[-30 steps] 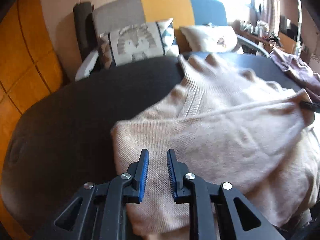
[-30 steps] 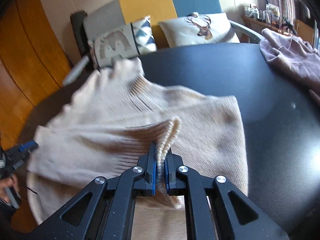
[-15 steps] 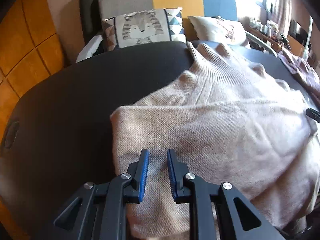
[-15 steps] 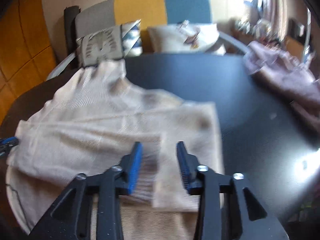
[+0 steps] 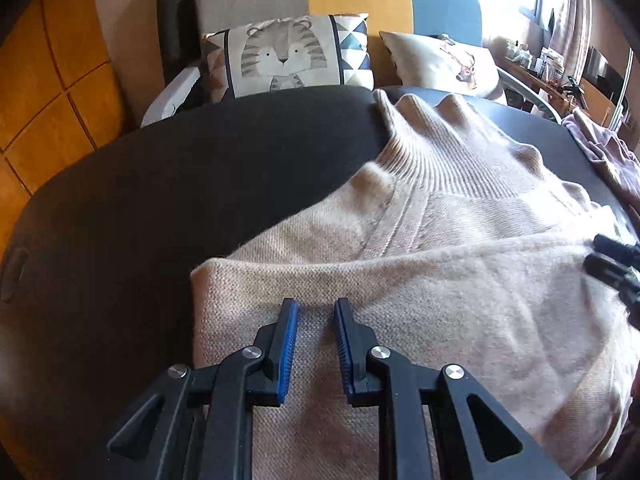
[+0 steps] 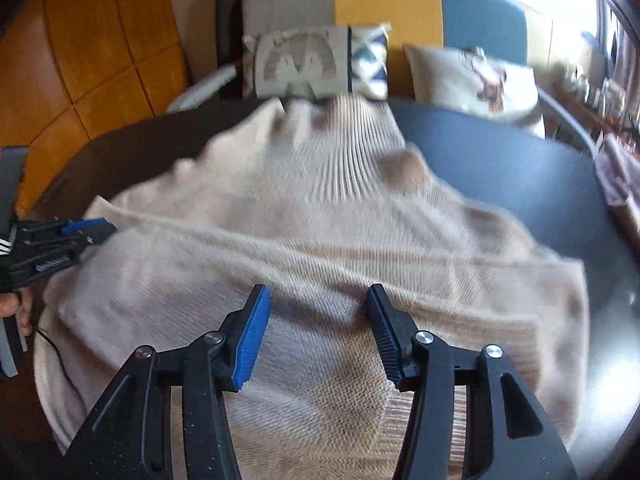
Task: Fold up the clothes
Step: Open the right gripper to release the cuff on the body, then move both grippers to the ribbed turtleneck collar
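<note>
One dark, matte, round-edged table (image 5: 168, 208) carries the whole work area; its far rim meets a sofa (image 5: 352, 4) upholstered in grey, yellow and blue panels. A beige knitted sweater (image 5: 460, 280) covers the right half of the table in the left wrist view, its ribbed turtleneck collar (image 5: 432, 152) pointing toward the sofa and a sleeve folded flat across the body as a broad horizontal band. The knit is fine and slightly fuzzy; the collar ribs run lengthwise. A mauve garment (image 5: 600, 148) lies bunched at the table's right edge. Two cushions lean on the sofa: a tiger-print cushion (image 5: 284, 60) and a cream cushion (image 5: 444, 64).

The right gripper (image 6: 318, 304) hangs over the folded sleeve; its jaws are opening, roughly half apart, with nothing clamped between the blue ribbed pads. One second earlier those jaws pinched the sleeve cuff; the cuff now lies released on the sweater.

The left gripper (image 5: 316, 312) sits above the sweater's near left corner, jaws narrowly parted as before, holding nothing.
</note>
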Available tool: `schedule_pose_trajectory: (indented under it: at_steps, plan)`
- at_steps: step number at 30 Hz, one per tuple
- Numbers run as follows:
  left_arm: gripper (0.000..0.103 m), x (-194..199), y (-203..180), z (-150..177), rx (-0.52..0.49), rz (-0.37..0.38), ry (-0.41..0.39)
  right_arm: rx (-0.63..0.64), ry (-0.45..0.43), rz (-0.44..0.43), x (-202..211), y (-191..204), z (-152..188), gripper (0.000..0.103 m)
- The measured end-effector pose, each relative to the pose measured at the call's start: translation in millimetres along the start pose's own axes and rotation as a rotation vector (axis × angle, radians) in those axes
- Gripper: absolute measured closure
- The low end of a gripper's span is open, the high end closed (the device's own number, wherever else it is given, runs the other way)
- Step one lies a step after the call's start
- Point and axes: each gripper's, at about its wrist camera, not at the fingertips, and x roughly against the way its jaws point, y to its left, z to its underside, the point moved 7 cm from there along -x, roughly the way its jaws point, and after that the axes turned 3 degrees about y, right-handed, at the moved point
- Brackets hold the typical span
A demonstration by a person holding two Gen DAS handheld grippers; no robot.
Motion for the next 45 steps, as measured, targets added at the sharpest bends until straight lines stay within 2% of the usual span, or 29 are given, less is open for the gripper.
schedule_pose_trajectory:
  at_steps: [5, 8, 12, 15, 19, 22, 26, 29, 32, 35, 40, 42, 45]
  plan:
    - [0.083, -1.8, -2.3, 2.0, -0.033, -0.004, -0.017, 0.011, 0.010, -0.009, -5.9, -1.2, 8.0, 0.048]
    - [0.083, 12.6, -5.9, 6.9, -0.025, 0.007, -0.026, -0.002, 0.005, 0.000, 7.3, -4.3, 7.3, 0.048]
    - [0.083, 35.9, -12.1, 16.5, -0.010, 0.029, -0.039, -0.022, -0.059, 0.013, 38.7, -16.7, 15.1, 0.048]
    - [0.083, 45.2, -26.4, 35.1, -0.032, 0.051, -0.032, -0.031, -0.049, 0.058, 48.5, -34.1, 31.2, 0.048]
    - [0.083, 39.6, -39.8, 54.8, -0.062, 0.021, -0.024, -0.082, 0.000, 0.050, 39.1, -50.1, 49.5, 0.048]
    - [0.082, 39.9, -40.0, 57.4, -0.056, 0.016, -0.034, -0.056, -0.008, 0.058, 33.6, -50.7, 55.8, 0.047]
    - [0.074, 36.2, -30.6, 60.0, -0.022, 0.046, -0.060, -0.024, -0.036, 0.056, 29.9, -50.7, 59.2, 0.045]
    - [0.073, 36.2, -25.9, 60.1, 0.005, 0.070, -0.050, -0.023, -0.050, 0.053, 30.0, -51.2, 60.7, 0.045]
    - [0.073, 38.2, -26.2, 52.2, 0.018, 0.077, 0.005, -0.029, 0.020, 0.050, 28.6, -49.2, 53.3, 0.045]
    - [0.074, 49.3, -27.7, 30.9, 0.034, 0.114, -0.004, -0.046, 0.011, 0.000, 39.7, -53.6, 25.1, 0.045]
    - [0.074, 69.3, -27.1, -37.7, 0.036, 0.119, -0.090, -0.098, -0.029, -0.078, 53.3, -67.1, -28.5, 0.045]
    - [0.074, 65.6, -24.8, -65.5, 0.056, 0.142, -0.096, -0.134, -0.041, -0.104, 49.5, -76.8, -53.6, 0.045]
    - [0.074, 43.2, -19.1, -100.8, 0.098, 0.163, -0.072, -0.158, -0.065, -0.095, 40.1, -88.4, -93.7, 0.045]
